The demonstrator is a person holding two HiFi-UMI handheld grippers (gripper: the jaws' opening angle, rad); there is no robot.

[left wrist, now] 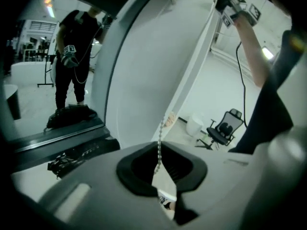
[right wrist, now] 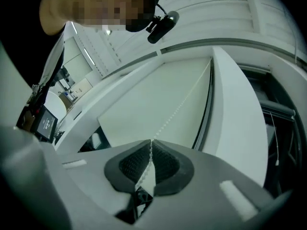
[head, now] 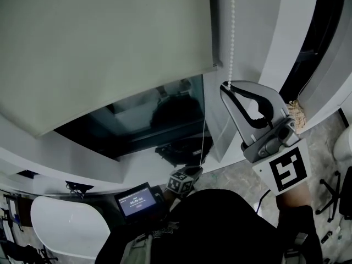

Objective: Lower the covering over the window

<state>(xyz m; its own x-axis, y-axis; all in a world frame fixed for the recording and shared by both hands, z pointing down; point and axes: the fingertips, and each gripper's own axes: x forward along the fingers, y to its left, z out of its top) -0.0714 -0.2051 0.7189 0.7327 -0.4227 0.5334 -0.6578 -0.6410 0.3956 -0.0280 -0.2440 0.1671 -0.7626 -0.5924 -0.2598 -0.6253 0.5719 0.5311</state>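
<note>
A pale roller blind hangs partway down over the dark window. Its white bead chain drops along the blind's right edge. My right gripper is raised high and shut on this chain, which runs up from between the pads toward the blind. My left gripper is low, near my body. In its own view the chain enters its pinched jaws, so it is shut on the chain too. The right gripper shows far above.
White window frame and pillar stand to the chain's right. A small lit screen and a white rounded table are below left. An office chair and a white bin stand on the floor behind.
</note>
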